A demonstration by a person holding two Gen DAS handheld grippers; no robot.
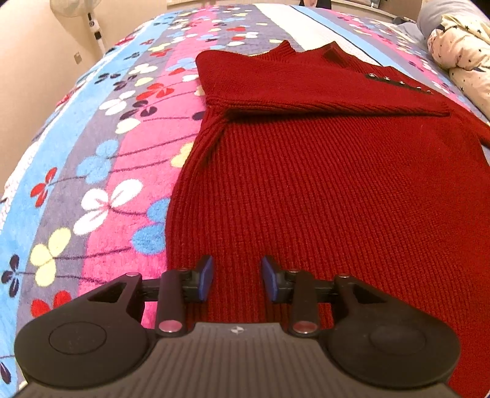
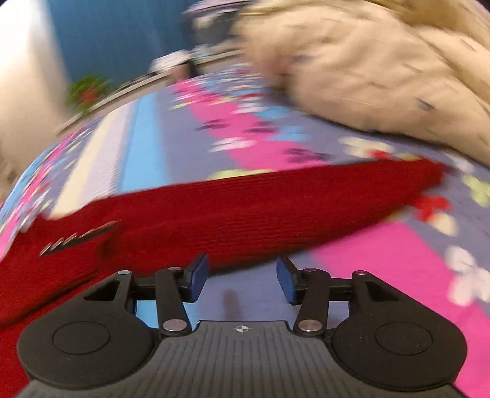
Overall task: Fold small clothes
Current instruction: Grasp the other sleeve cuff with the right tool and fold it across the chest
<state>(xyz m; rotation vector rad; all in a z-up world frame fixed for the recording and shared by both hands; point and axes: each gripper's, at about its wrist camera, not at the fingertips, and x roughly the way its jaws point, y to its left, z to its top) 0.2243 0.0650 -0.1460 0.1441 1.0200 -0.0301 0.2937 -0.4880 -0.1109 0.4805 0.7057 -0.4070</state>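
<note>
A dark red knit sweater (image 1: pixel 321 183) lies flat on the flowered blanket (image 1: pixel 101 159), neck at the far end. One sleeve (image 1: pixel 306 91) is folded across its chest, its buttoned cuff at the right. My left gripper (image 1: pixel 235 277) is open and empty, hovering over the sweater's near hem by its left edge. In the blurred right wrist view, the other red sleeve (image 2: pixel 275 202) stretches out to the right on the blanket (image 2: pixel 382 275). My right gripper (image 2: pixel 242 278) is open and empty, just in front of that sleeve's near edge.
A cream star-print quilt (image 1: pixel 462 55) is bunched at the bed's far right; it also shows in the right wrist view (image 2: pixel 382 67). A white standing fan (image 1: pixel 92 24) is by the wall at the left. A blue wall and a plant (image 2: pixel 87 93) lie beyond the bed.
</note>
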